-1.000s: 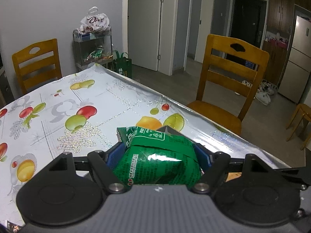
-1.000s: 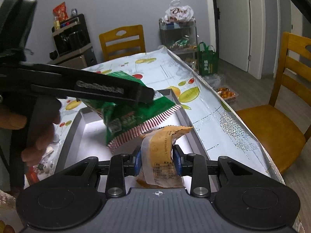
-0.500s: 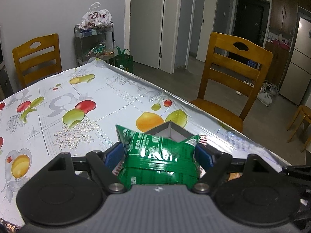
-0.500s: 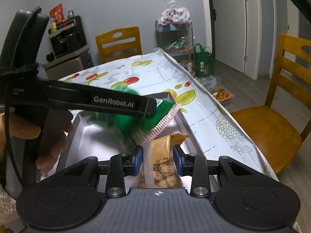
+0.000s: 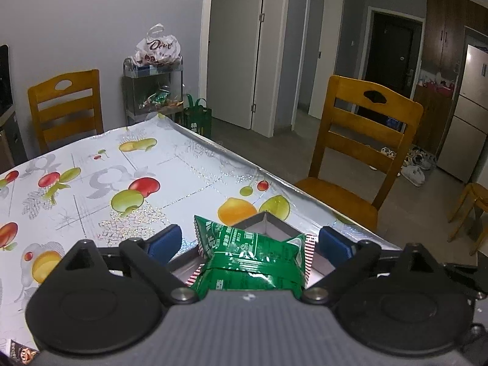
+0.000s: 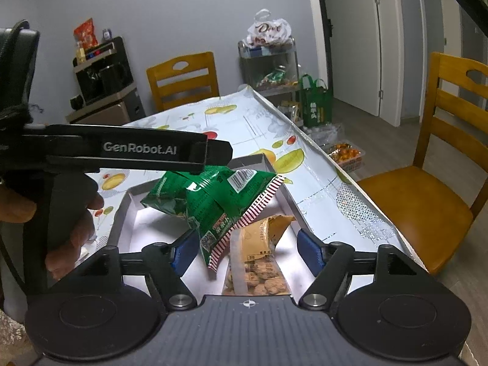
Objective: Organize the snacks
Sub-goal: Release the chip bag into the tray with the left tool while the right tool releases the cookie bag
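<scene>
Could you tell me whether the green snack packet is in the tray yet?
Partly: the green snack packet hangs tilted over the tray, its lower corner beside the tan packet; the left gripper's blue pads stand clear.

Two packets (image 6: 213, 204) in tray (image 6: 122, 213)

Home dining room, fruit-print tablecloth (image 5: 91, 177), wooden chairs (image 5: 363, 140), fridge (image 5: 466, 116), shoes (image 5: 411, 164)

The room is dim, with a cold bluish tone. Both views are sharp in the middle but strongly curved at the edges (door frames bend, corners go black). Small glare sits on the green snack bag (image 5: 250, 262) and the shiny tablecloth (image 5: 183, 183). The white tray (image 6: 146, 222) floor looks brightest.
</scene>
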Action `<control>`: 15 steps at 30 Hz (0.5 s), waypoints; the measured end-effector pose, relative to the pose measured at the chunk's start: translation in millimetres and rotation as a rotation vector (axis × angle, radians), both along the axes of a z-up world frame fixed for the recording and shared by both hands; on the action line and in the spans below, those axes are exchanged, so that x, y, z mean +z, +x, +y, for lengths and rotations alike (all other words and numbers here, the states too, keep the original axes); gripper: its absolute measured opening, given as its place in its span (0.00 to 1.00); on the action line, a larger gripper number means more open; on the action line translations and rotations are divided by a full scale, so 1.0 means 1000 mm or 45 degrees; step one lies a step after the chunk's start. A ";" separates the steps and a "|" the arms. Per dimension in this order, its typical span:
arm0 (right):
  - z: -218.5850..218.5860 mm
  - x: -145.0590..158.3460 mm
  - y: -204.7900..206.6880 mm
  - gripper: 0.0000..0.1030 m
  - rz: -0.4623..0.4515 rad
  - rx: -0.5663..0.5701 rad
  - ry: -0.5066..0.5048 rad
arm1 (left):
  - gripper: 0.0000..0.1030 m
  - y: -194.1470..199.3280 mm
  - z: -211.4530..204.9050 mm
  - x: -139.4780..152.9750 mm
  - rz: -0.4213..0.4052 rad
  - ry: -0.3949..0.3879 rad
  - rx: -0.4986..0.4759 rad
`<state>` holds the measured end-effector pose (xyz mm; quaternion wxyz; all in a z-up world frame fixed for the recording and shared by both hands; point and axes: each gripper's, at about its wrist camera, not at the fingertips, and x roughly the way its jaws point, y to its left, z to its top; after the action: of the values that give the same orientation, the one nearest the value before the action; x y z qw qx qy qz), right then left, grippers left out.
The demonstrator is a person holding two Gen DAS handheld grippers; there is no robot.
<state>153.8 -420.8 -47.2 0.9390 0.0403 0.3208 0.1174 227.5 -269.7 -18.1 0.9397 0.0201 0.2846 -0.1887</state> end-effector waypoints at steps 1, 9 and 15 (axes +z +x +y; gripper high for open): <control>0.000 0.001 -0.001 0.78 -0.005 -0.004 0.002 | 0.94 -0.003 0.001 0.002 -0.006 -0.002 -0.002; 0.004 0.006 -0.007 0.91 -0.026 -0.030 -0.003 | 0.95 -0.025 0.010 0.012 -0.037 -0.005 -0.022; 0.001 0.010 -0.015 0.97 -0.036 -0.051 0.002 | 0.96 -0.039 0.016 0.018 -0.048 -0.010 -0.023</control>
<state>139.0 -419.3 -37.6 0.9456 0.0458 0.3064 0.0992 189.0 -253.9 -0.2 0.9432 0.0228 0.2659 -0.1978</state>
